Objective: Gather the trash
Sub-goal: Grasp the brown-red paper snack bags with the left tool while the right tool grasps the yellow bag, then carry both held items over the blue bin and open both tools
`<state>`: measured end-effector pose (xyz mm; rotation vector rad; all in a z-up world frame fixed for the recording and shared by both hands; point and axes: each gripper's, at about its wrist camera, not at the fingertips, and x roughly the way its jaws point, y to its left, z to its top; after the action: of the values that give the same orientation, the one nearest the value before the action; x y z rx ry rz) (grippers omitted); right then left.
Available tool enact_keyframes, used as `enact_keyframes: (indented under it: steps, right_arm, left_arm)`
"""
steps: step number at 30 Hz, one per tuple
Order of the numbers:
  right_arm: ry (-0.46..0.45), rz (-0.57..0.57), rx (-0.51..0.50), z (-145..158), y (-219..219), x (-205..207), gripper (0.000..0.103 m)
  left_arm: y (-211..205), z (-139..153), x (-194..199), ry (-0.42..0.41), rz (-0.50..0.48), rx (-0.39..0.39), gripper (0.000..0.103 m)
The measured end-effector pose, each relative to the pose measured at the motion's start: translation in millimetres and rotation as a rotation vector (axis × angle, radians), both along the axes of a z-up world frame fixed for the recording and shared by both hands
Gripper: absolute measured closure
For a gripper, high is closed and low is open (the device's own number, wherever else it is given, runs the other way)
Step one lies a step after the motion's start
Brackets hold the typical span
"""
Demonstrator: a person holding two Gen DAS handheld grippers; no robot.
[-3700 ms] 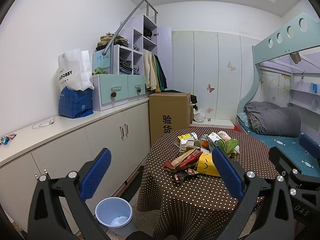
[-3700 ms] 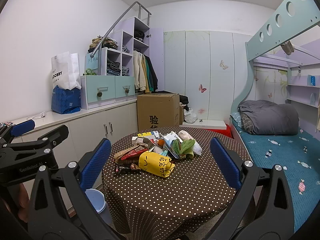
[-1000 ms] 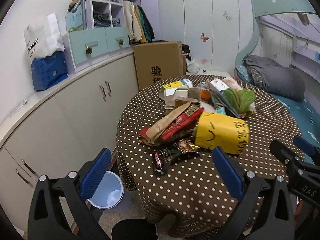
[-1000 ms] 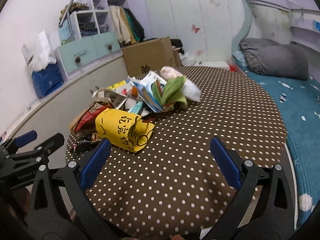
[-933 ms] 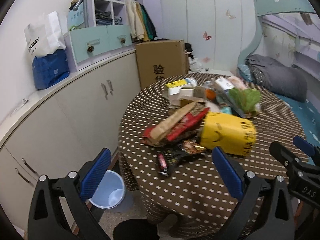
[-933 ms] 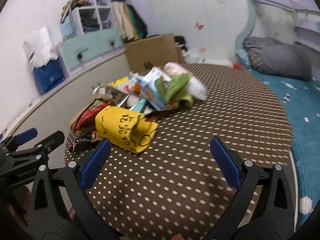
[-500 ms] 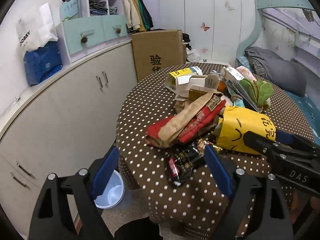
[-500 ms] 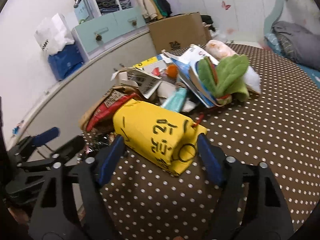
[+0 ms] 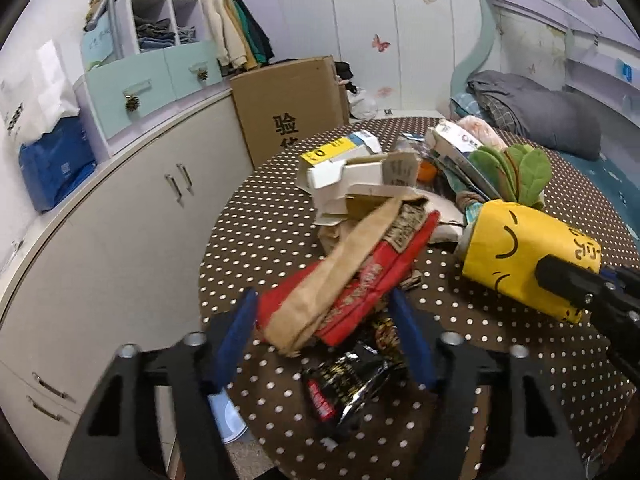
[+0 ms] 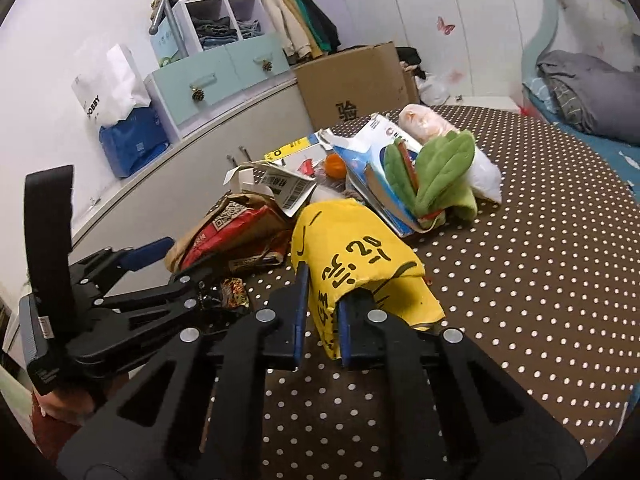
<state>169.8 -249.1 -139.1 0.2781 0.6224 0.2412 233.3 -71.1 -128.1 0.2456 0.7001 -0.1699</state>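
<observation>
A pile of trash lies on a round table with a brown polka-dot cloth (image 9: pixel 272 240). My right gripper (image 10: pixel 323 312) is shut on the near edge of a yellow bag with black writing (image 10: pixel 360 264), which also shows in the left wrist view (image 9: pixel 520 264). My left gripper (image 9: pixel 324 320) is half closed, its blue pads on either side of a red and brown snack wrapper (image 9: pixel 352 280). A black snack packet (image 9: pixel 348 376) lies just below it. The left gripper also shows in the right wrist view (image 10: pixel 160 264).
Torn cardboard boxes (image 9: pixel 352 168), a green plush leaf toy (image 10: pixel 436 176) and a white plastic bag (image 10: pixel 484 180) lie further back in the pile. A blue bin (image 9: pixel 228 420) stands on the floor under the table's left edge. White cabinets (image 9: pixel 120 216) run along the left.
Both grippers moved in onto the pile. The right one closed on the yellow bag. The left one narrowed around the red and brown wrapper.
</observation>
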Motion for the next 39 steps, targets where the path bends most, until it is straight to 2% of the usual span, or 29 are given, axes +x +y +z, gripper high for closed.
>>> enact_keyframes:
  steps: [2, 4, 5, 7, 10, 14, 18, 27, 33, 39]
  right_arm:
    - [0.001, -0.001, 0.003, -0.1, 1.0, 1.8, 0.09]
    - [0.003, -0.002, -0.004, 0.4, 3.7, 4.4, 0.091]
    - [-0.001, -0.004, -0.005, 0.9, 4.4, 4.0, 0.091]
    - [-0.008, -0.009, -0.013, 3.0, 9.5, 4.4, 0.093]
    - [-0.018, -0.014, -0.02, 8.7, 12.5, 4.9, 0.097]
    - [-0.036, -0.019, -0.019, 13.8, 14.2, -0.8, 0.098]
    - [-0.067, -0.022, -0.019, 23.9, 16.5, -11.1, 0.098]
    - [-0.193, -0.036, -0.006, 65.8, 25.9, -38.9, 0.098]
    - [-0.212, 0.012, 0.048, 88.0, 35.9, -40.3, 0.098]
    - [-0.219, 0.119, 0.024, 97.8, 85.8, -38.5, 0.098]
  left_arm:
    - [-3.9, -2.2, 1.3, 0.001, -0.011, 0.015, 0.048]
    - [-5.6, -2.4, 4.7, 0.001, -0.014, 0.032, 0.063]
    - [-4.1, -0.8, 3.8, -0.006, -0.01, 0.026, 0.067]
    - [-0.5, 6.1, -0.5, -0.019, -0.016, -0.013, 0.077]
    - [4.1, 15.3, -7.6, -0.042, -0.024, -0.059, 0.082]
    - [12.5, 27.0, -18.0, -0.057, -0.026, -0.14, 0.085]
    - [14.1, 39.9, -34.8, -0.09, -0.036, -0.189, 0.086]
    - [37.1, 74.3, -74.8, -0.185, -0.029, -0.318, 0.086]
    - [63.2, 81.3, -84.8, -0.201, 0.026, -0.359, 0.086]
    - [109.3, 79.1, -91.2, -0.206, 0.123, -0.398, 0.086]
